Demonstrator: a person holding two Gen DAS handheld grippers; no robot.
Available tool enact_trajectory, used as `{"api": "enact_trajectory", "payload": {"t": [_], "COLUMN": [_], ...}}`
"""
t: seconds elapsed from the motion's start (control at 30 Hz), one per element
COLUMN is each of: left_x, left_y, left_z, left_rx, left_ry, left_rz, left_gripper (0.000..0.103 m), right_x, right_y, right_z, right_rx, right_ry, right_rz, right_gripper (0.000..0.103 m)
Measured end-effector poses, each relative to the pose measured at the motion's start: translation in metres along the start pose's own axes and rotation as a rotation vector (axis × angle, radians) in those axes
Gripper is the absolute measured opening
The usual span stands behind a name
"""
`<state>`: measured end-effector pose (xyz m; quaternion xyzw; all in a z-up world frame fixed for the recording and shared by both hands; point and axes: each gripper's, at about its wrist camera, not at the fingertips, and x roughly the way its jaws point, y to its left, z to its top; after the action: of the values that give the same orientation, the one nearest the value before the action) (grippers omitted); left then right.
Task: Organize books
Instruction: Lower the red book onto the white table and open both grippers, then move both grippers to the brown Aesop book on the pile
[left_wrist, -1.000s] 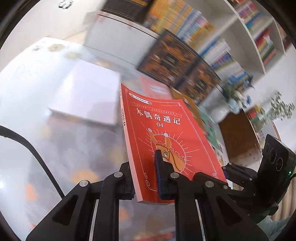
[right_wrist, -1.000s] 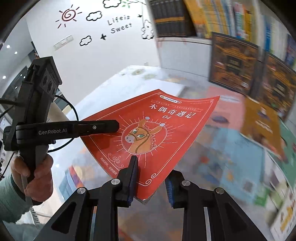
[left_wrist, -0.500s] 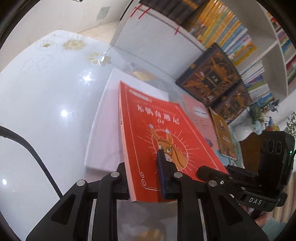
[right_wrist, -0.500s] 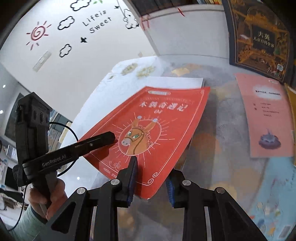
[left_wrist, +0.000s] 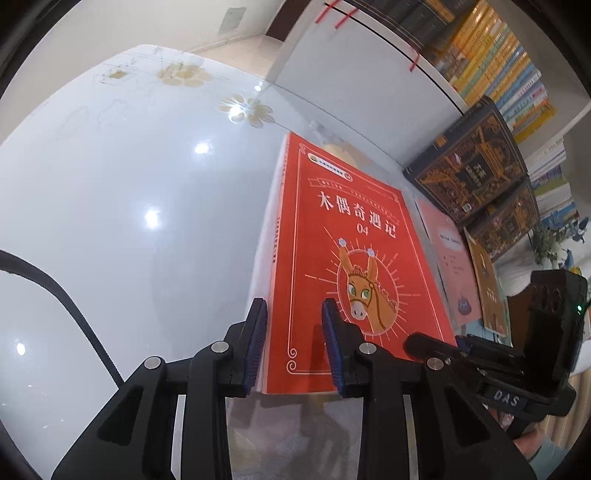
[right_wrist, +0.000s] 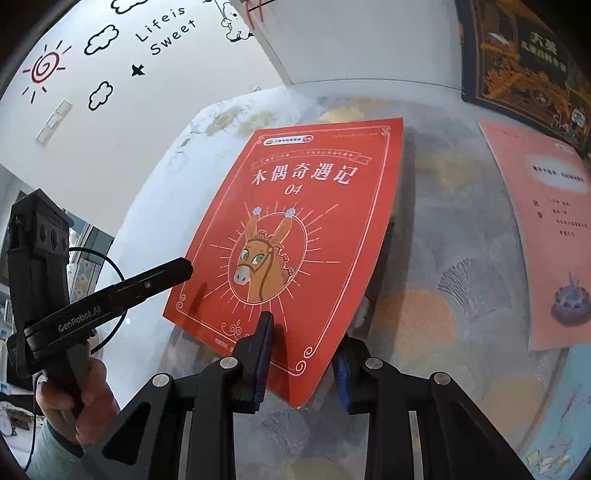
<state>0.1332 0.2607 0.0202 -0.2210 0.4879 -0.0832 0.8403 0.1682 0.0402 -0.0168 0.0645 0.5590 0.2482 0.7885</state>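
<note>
In the left wrist view, our left tool (left_wrist: 293, 345) is opening, its pads now clear of the red book (left_wrist: 354, 258), which has come down onto a white book (left_wrist: 263, 266) on the desk (left_wrist: 110, 206) at frame centre. In the right wrist view, our right tool (right_wrist: 303, 363) still straddles the book's lower corner, barely parting. The placement looks nearly done.

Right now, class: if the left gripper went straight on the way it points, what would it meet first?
Probably the red book: it already lies between the opening fingers of the left gripper, though depth is unclear.
</note>
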Motion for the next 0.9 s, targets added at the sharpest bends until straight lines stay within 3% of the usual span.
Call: {"api": "enact_trajectory", "payload": {"t": [0.13,0.27,0.47,0.53,0.6,0.7,0.9], "left_x": [0.007,0.018,0.017,0.018,0.02,0.019,0.001], "left_y": [0.004,0.01,0.002,0.0,-0.002,-0.009,-0.003], "left_z": [0.009,0.012,0.01,0.009,0.007,0.005,-0.001], "left_rx": [-0.006,-0.05,-0.027,-0.037,-0.041,-0.008,-0.025], "left_ry": [-0.014,0.019,0.016,0.024,0.033,0.027,0.017], "left_rz": [0.075,0.023,0.047,0.037,0.03,0.068,0.082], "left_gripper": [0.028,0.028,0.03,0.03,0.03,0.03,0.03], "right_x": [0.007,-0.004,-0.007,-0.005,-0.003,-0.003,-0.027], "right_y": [0.004,-0.007,-0.048,-0.042,-0.03,-0.018,-0.033], "right_z": [0.0,-0.009,-0.018,-0.02,-0.019,-0.016,-0.025], "right_rx": [-0.026,-0.018,0.153,0.147,0.111,0.056,0.11], "right_ry": [0.021,0.046,0.075,0.082,0.08,0.062,0.042], "right_rz": [-0.003,0.006,0.088,0.099,0.052,0.002,0.047], "right_gripper": [0.033,0.037,0.037,0.043,0.048,0.049,0.049]}}
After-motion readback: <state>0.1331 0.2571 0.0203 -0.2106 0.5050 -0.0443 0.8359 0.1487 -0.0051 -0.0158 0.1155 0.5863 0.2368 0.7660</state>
